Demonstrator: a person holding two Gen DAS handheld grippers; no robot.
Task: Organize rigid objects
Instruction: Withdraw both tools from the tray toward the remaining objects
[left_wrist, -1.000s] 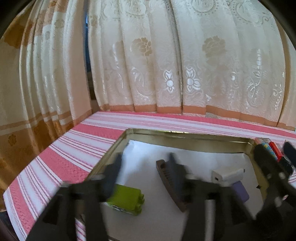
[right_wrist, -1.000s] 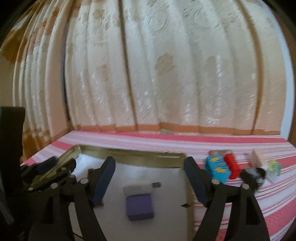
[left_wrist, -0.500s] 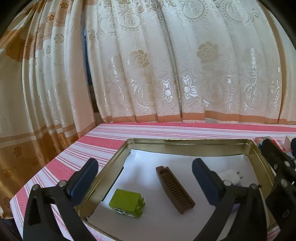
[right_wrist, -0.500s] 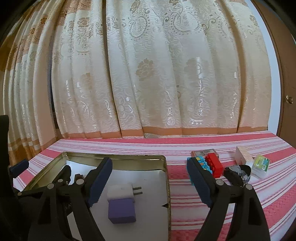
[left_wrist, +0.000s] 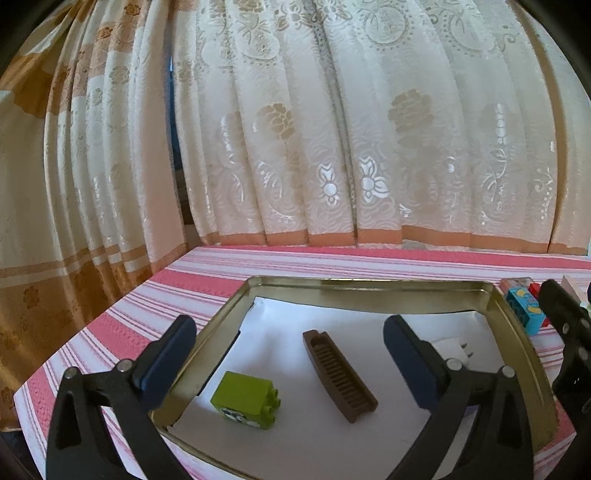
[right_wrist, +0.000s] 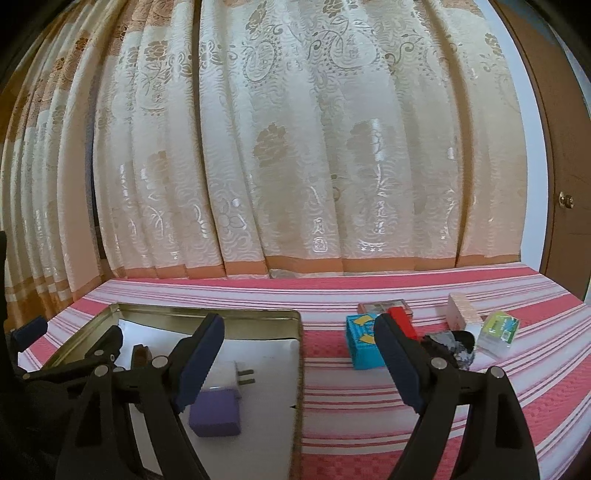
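Observation:
A gold metal tray (left_wrist: 362, 284) lined with white paper sits on a pink striped cloth. In it lie a green toy brick (left_wrist: 245, 400), a brown comb (left_wrist: 340, 374), a white plug (right_wrist: 231, 373) and a purple block (right_wrist: 215, 412). My left gripper (left_wrist: 291, 363) is open and empty above the tray's near side. My right gripper (right_wrist: 299, 363) is open and empty above the tray's right rim (right_wrist: 298, 369). To the tray's right lie a blue box (right_wrist: 362, 347), a red brick (right_wrist: 402, 321), a dark lump (right_wrist: 456, 345), a pale pink block (right_wrist: 461, 315) and a green-labelled clear box (right_wrist: 498, 332).
Cream patterned curtains (right_wrist: 295, 147) hang close behind the table's far edge. A brown door with a knob (right_wrist: 567, 201) stands at the far right. The table's left edge (left_wrist: 74, 350) drops off beside the tray. The right gripper's arm (left_wrist: 569, 332) shows at the left view's right border.
Both grippers have pulled back and up from the tray; the left opened wide and left the comb and green brick lying in it. The right view has swung right toward the loose objects.

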